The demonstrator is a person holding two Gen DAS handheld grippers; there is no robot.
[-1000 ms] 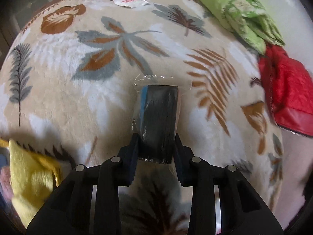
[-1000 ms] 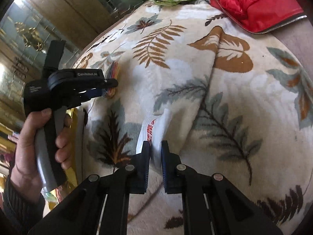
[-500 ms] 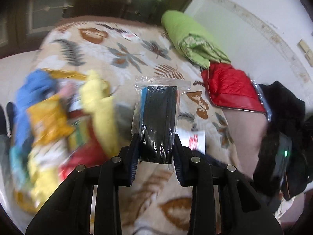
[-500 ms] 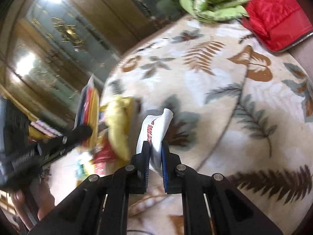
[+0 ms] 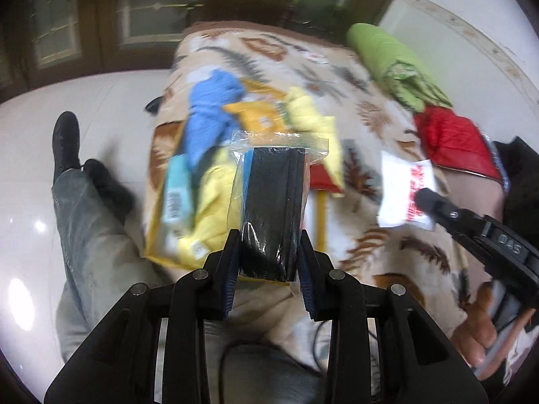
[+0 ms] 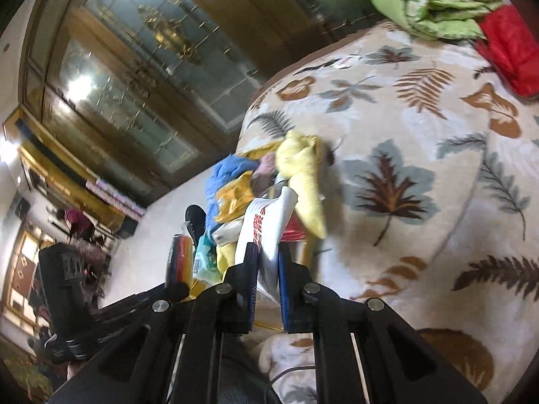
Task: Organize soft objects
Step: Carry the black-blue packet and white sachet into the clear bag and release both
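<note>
My left gripper (image 5: 269, 252) is shut on a black folded item in a clear plastic bag (image 5: 273, 202) and holds it in the air above the bed. My right gripper (image 6: 267, 262) is shut on a white packet with red print (image 6: 262, 232); that packet also shows in the left wrist view (image 5: 406, 195), at the right. Under both lies a pile of soft things on a yellow bag (image 5: 188, 239): a blue cloth (image 5: 209, 114), yellow cloths (image 5: 313, 124) and small packets. The pile also shows in the right wrist view (image 6: 299, 168).
The bed carries a leaf-print blanket (image 6: 421, 134). A green folded quilt (image 5: 394, 57) and a red jacket (image 5: 454, 141) lie at its far right. A person's jeans leg (image 5: 87, 222) and black shoe (image 5: 65, 138) are on the white floor at left.
Both grippers have lifted and pulled back from the blanket with their packets. The view has swung toward the pile of cloths at the bed's left edge.
</note>
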